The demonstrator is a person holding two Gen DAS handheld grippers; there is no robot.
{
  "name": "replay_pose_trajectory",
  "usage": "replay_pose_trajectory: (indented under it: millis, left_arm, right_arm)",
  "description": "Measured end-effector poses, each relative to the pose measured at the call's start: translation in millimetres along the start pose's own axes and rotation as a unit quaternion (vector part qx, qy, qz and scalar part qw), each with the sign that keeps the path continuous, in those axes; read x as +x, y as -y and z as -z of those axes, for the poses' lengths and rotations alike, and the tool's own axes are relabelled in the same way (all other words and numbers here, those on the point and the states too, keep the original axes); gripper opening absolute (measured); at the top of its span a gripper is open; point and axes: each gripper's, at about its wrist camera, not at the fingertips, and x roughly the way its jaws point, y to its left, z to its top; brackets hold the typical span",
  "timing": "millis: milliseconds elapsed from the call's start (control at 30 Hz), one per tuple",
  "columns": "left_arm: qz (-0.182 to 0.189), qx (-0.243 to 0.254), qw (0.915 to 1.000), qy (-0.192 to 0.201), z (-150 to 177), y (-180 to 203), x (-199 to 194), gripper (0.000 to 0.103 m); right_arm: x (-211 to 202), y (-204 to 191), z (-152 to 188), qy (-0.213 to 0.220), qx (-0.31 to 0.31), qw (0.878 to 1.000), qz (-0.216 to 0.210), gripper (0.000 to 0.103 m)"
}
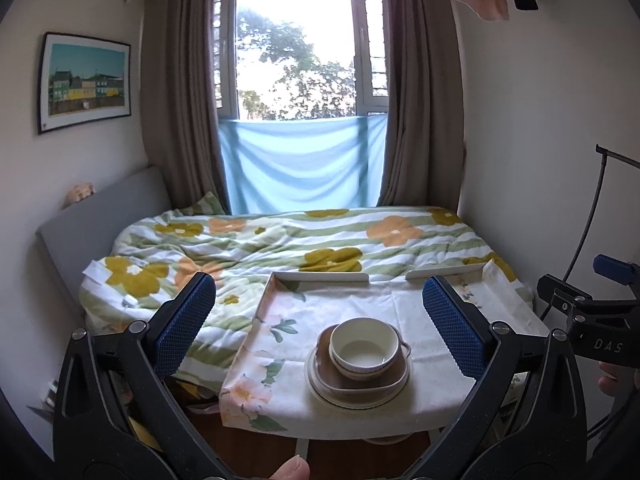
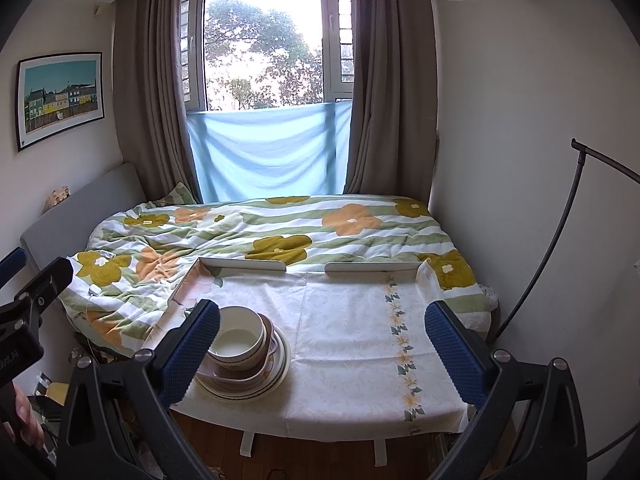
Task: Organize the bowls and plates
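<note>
A stack of dishes stands on the cloth-covered table (image 1: 352,304). A cream bowl (image 1: 365,348) sits on a brown square dish (image 1: 396,380), which sits on a round cream plate (image 1: 320,386). The same bowl (image 2: 240,338) and plate (image 2: 280,368) show at the table's left in the right wrist view. My left gripper (image 1: 320,326) is open and empty, held back from the stack. My right gripper (image 2: 322,350) is open and empty, with its left finger (image 2: 192,352) in front of the stack.
The table (image 2: 360,320) has a low white rail (image 2: 244,264) along its far edge. A bed with a flowered quilt (image 2: 280,228) lies behind it. A black lamp arm (image 2: 552,240) curves at the right wall. Wood floor (image 2: 320,456) shows below the table.
</note>
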Motion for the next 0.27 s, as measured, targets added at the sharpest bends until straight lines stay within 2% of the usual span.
replay_pose_trajectory:
  millis: [267]
  left_arm:
    - [-0.012, 0.007, 0.9998, 0.015, -1.0, -3.7, 5.1, 0.103]
  right_arm:
    - [0.8, -2.4, -2.2, 0.0, -0.001, 1.0, -0.002, 0.102]
